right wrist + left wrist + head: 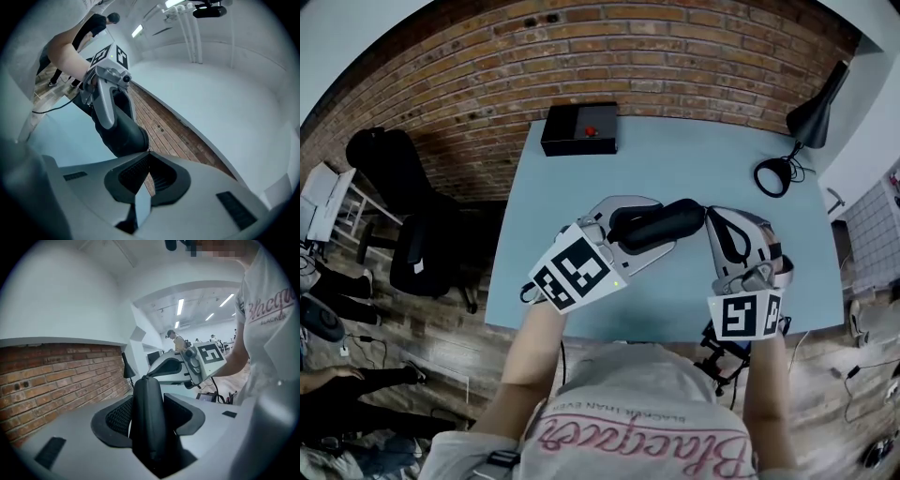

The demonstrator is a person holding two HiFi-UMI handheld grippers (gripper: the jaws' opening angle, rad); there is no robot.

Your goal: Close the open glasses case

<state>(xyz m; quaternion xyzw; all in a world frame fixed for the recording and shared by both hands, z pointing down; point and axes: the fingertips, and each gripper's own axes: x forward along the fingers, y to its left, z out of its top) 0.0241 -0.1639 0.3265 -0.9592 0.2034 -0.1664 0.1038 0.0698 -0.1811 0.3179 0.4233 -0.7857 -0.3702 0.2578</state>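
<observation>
A black glasses case (658, 225) hangs lengthwise above the light blue table (694, 159), looking closed along the side that shows. My left gripper (630, 236) is shut on it, and in the left gripper view the case (146, 427) stands clamped between the pads of my left gripper (149, 401). My right gripper (710, 219) meets the case's right end. In the right gripper view the tips of my right gripper (149, 153) are pinched together at the end of the case (123, 135), on what looks like a small zipper pull.
A black box with a red button (579, 128) sits at the table's far left edge. A black desk lamp (816, 112) and its coiled cable (773, 175) stand at the far right. A black office chair (403, 225) is on the floor to the left, by the brick wall.
</observation>
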